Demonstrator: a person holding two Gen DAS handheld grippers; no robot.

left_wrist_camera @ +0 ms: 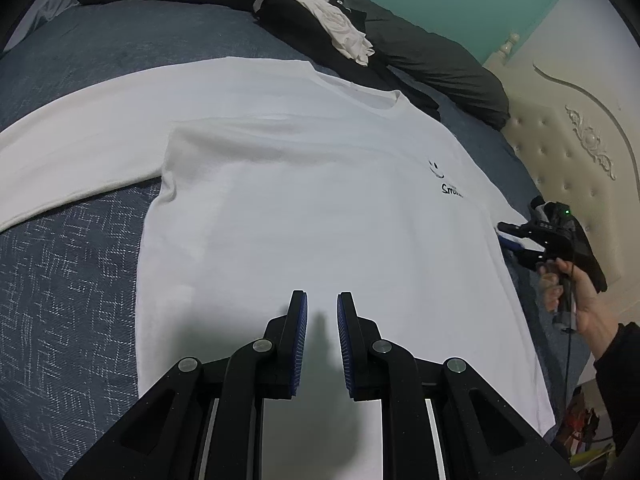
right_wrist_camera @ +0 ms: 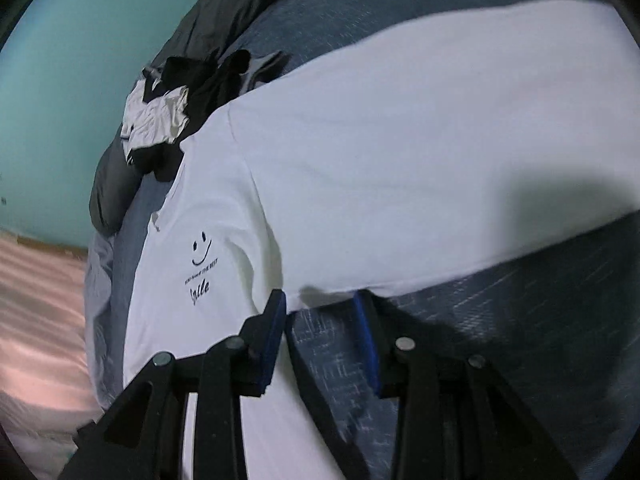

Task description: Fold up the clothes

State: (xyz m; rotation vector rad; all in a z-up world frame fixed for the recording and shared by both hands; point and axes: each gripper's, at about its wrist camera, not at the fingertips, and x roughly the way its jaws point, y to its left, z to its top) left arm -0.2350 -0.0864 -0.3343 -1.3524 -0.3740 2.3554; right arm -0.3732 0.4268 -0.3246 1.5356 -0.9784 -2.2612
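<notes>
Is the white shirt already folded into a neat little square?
No, the white shirt lies spread flat on the blue bedspread, with one long sleeve stretched out sideways.

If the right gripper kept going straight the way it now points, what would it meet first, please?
Probably the white T-shirt, at the underarm corner where the sleeve joins the body, directly ahead of the open right gripper; the blue bedspread lies under it. Depth is unclear.

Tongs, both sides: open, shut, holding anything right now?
Left tongs: open, empty, above the white shirt.
Right tongs: open, nothing gripped, at the shirt's sleeve edge.
</notes>
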